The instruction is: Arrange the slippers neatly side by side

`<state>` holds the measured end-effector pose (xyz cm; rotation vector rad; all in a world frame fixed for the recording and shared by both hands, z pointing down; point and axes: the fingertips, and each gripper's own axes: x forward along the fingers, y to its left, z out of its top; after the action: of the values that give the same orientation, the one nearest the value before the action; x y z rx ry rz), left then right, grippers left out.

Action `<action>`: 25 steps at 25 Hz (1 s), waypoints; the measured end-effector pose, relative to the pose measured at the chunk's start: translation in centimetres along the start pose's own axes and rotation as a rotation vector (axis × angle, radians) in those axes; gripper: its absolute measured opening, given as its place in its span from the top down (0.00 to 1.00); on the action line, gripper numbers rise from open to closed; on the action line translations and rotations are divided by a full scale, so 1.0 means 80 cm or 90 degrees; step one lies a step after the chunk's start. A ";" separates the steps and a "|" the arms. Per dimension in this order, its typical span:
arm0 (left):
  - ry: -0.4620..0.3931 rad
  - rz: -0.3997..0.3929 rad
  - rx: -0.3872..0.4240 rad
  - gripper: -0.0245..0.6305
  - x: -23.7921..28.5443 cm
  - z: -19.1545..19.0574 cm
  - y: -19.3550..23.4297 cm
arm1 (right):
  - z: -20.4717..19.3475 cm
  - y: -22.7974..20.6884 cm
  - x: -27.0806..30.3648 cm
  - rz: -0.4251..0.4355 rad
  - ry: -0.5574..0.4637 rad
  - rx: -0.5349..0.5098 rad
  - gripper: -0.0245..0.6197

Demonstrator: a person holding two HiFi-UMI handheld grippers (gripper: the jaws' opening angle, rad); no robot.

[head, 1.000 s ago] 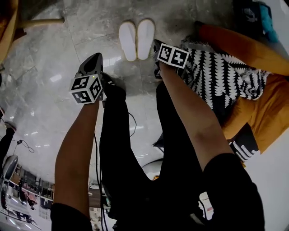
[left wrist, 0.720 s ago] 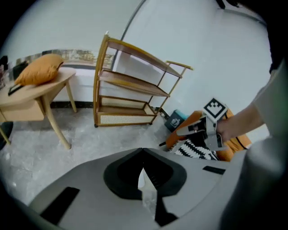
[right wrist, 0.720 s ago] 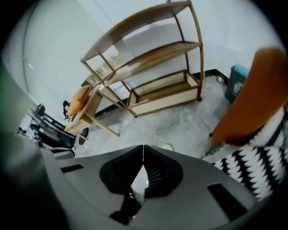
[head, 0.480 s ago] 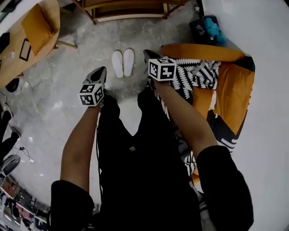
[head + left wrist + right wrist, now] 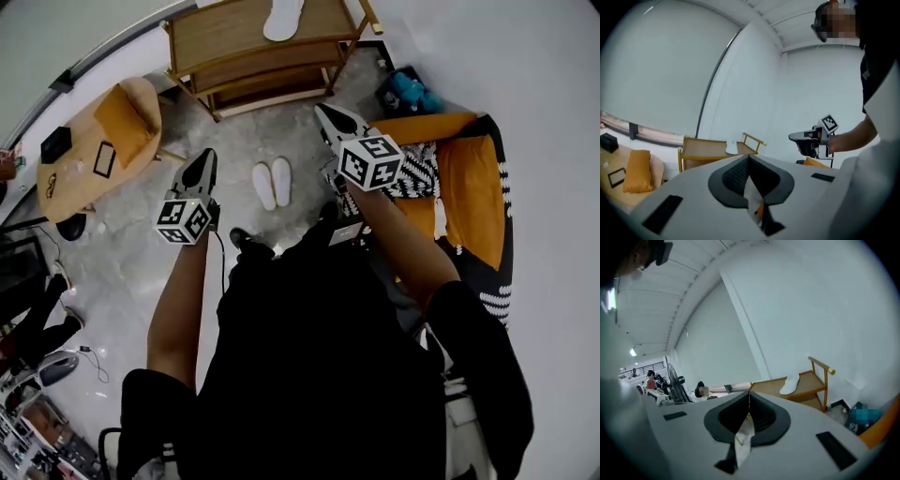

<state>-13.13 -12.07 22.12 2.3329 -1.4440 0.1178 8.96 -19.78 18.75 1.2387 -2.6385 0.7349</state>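
Currently you are holding the left gripper [image 5: 206,157] and right gripper [image 5: 326,112] up in front of you, both with jaws pressed together and empty. Below them, the pair of slippers [image 5: 273,183] is lying side by side on the floor [image 5: 122,244], so the arranging looks done. Farther off, another white slipper [image 5: 281,19] is sitting on the wooden cart [image 5: 244,42]. The next move is probably just checking alignment.

**Head view:** on the person's head, facing steeply down, high above the floor [image 5: 122,262].

**Left gripper view:** rides the left gripper [image 5: 207,156], faces along its jaws, about level, toward a distant wooden cart [image 5: 717,151]; the right gripper [image 5: 792,137] is in frame right of centre.

**Right gripper view:** same mounting, similar heading.

All three views share the cart.
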 end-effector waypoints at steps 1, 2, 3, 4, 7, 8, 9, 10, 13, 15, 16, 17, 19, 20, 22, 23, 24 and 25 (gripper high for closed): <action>-0.022 -0.005 0.012 0.94 -0.005 0.024 -0.007 | 0.018 0.005 -0.010 0.005 -0.023 -0.012 0.91; -0.042 -0.008 0.025 0.94 -0.010 0.047 -0.014 | 0.033 0.011 -0.019 0.010 -0.042 -0.030 0.91; -0.061 -0.009 0.038 0.94 -0.015 0.067 -0.020 | 0.047 0.017 -0.027 0.014 -0.061 -0.053 0.91; -0.080 -0.007 0.050 0.94 -0.019 0.087 -0.025 | 0.061 0.021 -0.035 0.018 -0.081 -0.079 0.91; -0.136 0.014 0.047 0.94 -0.032 0.132 -0.035 | 0.091 0.030 -0.058 0.022 -0.132 -0.142 0.91; -0.156 0.026 0.032 0.94 -0.037 0.144 -0.036 | 0.097 0.032 -0.063 0.026 -0.139 -0.153 0.91; -0.175 0.039 0.016 0.94 -0.042 0.153 -0.036 | 0.101 0.034 -0.066 0.032 -0.144 -0.160 0.91; -0.190 0.052 0.002 0.94 -0.046 0.160 -0.037 | 0.105 0.035 -0.070 0.040 -0.146 -0.163 0.91; -0.208 0.078 -0.016 0.94 -0.046 0.162 -0.056 | 0.111 0.028 -0.084 0.065 -0.149 -0.163 0.91; -0.205 0.088 -0.013 0.94 -0.041 0.158 -0.076 | 0.115 0.019 -0.094 0.080 -0.152 -0.157 0.91; -0.202 0.093 -0.011 0.94 -0.040 0.156 -0.085 | 0.117 0.014 -0.099 0.088 -0.153 -0.155 0.91; -0.200 0.099 -0.009 0.94 -0.040 0.153 -0.093 | 0.118 0.010 -0.104 0.095 -0.155 -0.153 0.91; -0.192 0.116 -0.009 0.94 -0.040 0.147 -0.107 | 0.121 0.000 -0.114 0.109 -0.160 -0.148 0.91; -0.185 0.126 -0.012 0.94 -0.041 0.143 -0.113 | 0.120 -0.005 -0.118 0.116 -0.164 -0.145 0.91; -0.165 0.138 -0.015 0.94 -0.045 0.133 -0.127 | 0.115 -0.013 -0.128 0.129 -0.173 -0.145 0.91; -0.155 0.137 -0.010 0.94 -0.046 0.130 -0.134 | 0.112 -0.017 -0.132 0.130 -0.173 -0.149 0.91; -0.146 0.133 0.000 0.94 -0.047 0.128 -0.141 | 0.108 -0.020 -0.135 0.128 -0.169 -0.156 0.91; -0.138 0.128 0.014 0.94 -0.047 0.128 -0.146 | 0.106 -0.021 -0.136 0.125 -0.165 -0.162 0.91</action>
<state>-6.05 -8.09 8.40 2.2694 -1.7901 -0.0670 18.06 -17.28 8.53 1.0800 -2.9780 0.2590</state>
